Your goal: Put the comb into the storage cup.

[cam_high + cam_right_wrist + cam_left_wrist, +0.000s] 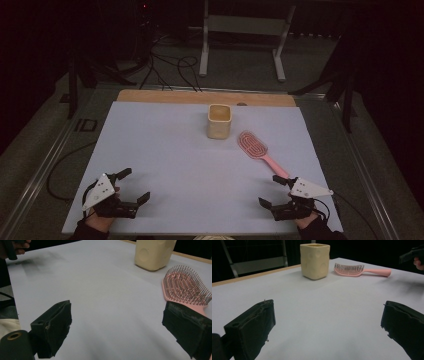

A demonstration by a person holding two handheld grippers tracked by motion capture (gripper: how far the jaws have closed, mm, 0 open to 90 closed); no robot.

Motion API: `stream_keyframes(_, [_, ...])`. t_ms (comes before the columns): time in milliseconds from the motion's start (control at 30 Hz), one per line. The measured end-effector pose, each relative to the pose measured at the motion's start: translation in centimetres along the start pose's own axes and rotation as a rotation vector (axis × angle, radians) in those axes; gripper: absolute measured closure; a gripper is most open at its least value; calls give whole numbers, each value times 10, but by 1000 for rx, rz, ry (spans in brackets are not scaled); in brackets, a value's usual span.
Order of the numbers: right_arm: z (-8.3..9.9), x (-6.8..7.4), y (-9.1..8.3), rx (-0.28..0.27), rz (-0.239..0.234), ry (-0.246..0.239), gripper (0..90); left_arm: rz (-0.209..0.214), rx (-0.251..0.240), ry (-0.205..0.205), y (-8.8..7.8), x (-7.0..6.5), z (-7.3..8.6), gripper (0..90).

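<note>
A cream square cup [219, 121] stands upright at the back middle of the white mat [165, 150]. Right of the cup lies a pink hairbrush [257, 150], bristles up, its handle pointing toward my right gripper [269, 190]. That gripper is open and empty at the front right, one jaw close to the handle's end. My left gripper [136, 183] is open and empty at the front left. The left gripper view looks between wide jaws [328, 315] to the cup [315, 261] and brush [352, 269]. The right gripper view has the brush head [185, 287] just beyond its right jaw and the cup [153, 253] farther off.
The mat covers a wooden table whose bare strip [200, 96] shows at the back. Beyond it are floor cables [170, 65] and a metal stand [205, 45]. The broad middle of the mat holds nothing.
</note>
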State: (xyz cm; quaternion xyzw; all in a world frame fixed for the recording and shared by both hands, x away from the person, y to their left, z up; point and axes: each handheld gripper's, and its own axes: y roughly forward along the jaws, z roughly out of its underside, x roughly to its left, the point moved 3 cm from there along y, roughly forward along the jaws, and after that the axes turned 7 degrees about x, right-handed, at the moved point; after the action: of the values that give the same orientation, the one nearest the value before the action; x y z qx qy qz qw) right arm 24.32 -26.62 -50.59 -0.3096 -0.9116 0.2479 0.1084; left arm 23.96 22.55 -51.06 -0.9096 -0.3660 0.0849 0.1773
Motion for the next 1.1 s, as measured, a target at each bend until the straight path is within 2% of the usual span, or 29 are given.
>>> stream_keyframes(200, [-7, 2, -3, 0, -3, 3, 86, 5, -4, 1, 0, 0, 0, 1])
stream_keyframes(367, [-23, 5, -8, 1, 0, -20, 86, 7, -8, 1, 0, -1, -1, 1])
stream_keyframes(733, [-55, -13, -20, -1, 49, -60, 89, 10, -15, -5, 0, -1, -1, 1])
stream_keyframes(1100, [-64, -31, -20, 3, 66, -42, 94, 14, -16, 0, -1, -2, -2, 1])
